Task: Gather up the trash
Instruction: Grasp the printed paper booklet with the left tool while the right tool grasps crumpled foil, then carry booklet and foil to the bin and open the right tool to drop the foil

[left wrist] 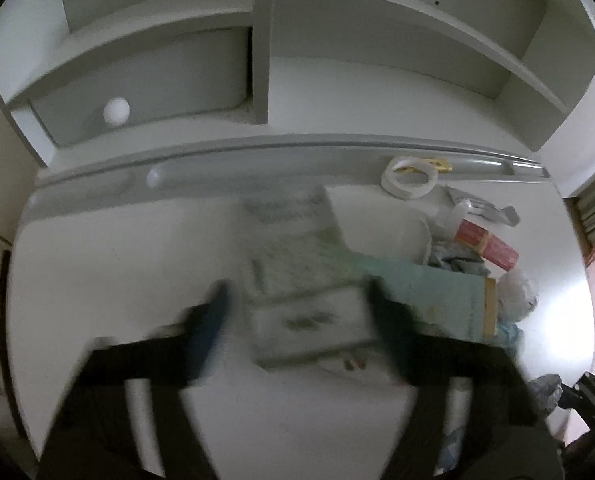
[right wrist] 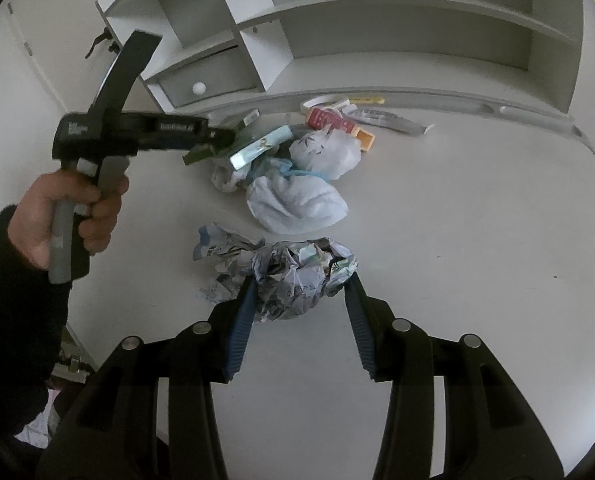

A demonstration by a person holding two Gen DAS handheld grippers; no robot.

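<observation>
The right tongs (right wrist: 299,280) hang low over the white table (right wrist: 477,220), and they are open wide. Right between their two blue-padded fingers (right wrist: 239,328) sits a crumpled ball of printed newspaper (right wrist: 285,270). The ball lies straight ahead of these tongs, with its left side touching the left finger and its right side just beside the right finger. It is a bit wider than it is deep, and its wide way runs from one finger across to the other. So I think the right tongs only need to squeeze shut to catch it.

The left tongs (left wrist: 297,300) are held up in the air by a hand in a dark sleeve (right wrist: 69,212). In the left wrist view a flat white and green box (left wrist: 309,312) fills the gap between the two fingers, but the picture is too blurry for me to say if they grip it or are just around it. In the right wrist view something green sticks out from their tip.

Farther back on the table is the rest of the trash: a white crumpled plastic bag (right wrist: 297,204), a knotted clear plastic bag (right wrist: 325,152), and a red and orange carton (right wrist: 337,122). All of it lies well apart from the newspaper ball, so the right tongs are the nearer ones for the ball.
</observation>
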